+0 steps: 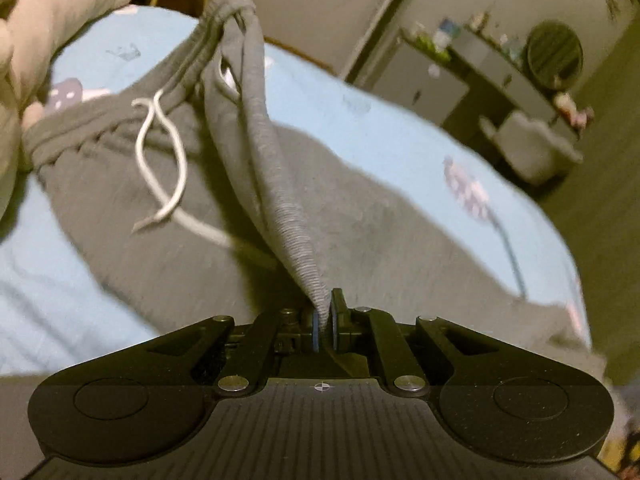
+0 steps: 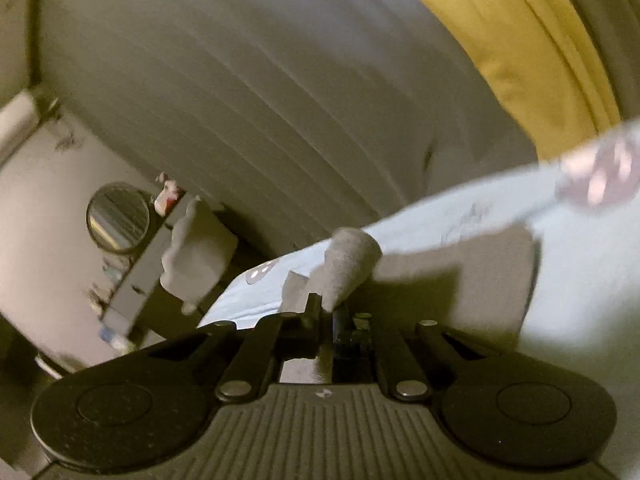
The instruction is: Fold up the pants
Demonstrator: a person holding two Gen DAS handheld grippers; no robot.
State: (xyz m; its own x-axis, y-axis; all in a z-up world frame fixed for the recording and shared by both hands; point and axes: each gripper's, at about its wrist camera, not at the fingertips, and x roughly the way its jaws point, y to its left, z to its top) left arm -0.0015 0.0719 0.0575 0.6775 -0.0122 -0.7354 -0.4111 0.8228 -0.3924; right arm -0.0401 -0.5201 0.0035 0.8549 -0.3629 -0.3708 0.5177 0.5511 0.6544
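Observation:
Grey sweatpants (image 1: 340,216) lie spread on a light blue bed sheet (image 1: 400,132), with a white drawstring (image 1: 160,160) trailing over the waist. My left gripper (image 1: 326,312) is shut on the ribbed waistband (image 1: 280,184), which it has pulled up into a raised fold. In the right wrist view my right gripper (image 2: 326,304) is shut on a rolled grey edge of the pants (image 2: 348,264), lifted off the sheet (image 2: 460,220). The rest of that leg (image 2: 460,268) lies flat to the right.
A pale plush toy (image 1: 44,40) lies at the bed's top left. Beyond the bed stand a shelf with small items (image 1: 480,48) and a round mirror (image 1: 554,56). Grey curtain (image 2: 240,80) and a yellow drape (image 2: 520,40) hang behind the bed.

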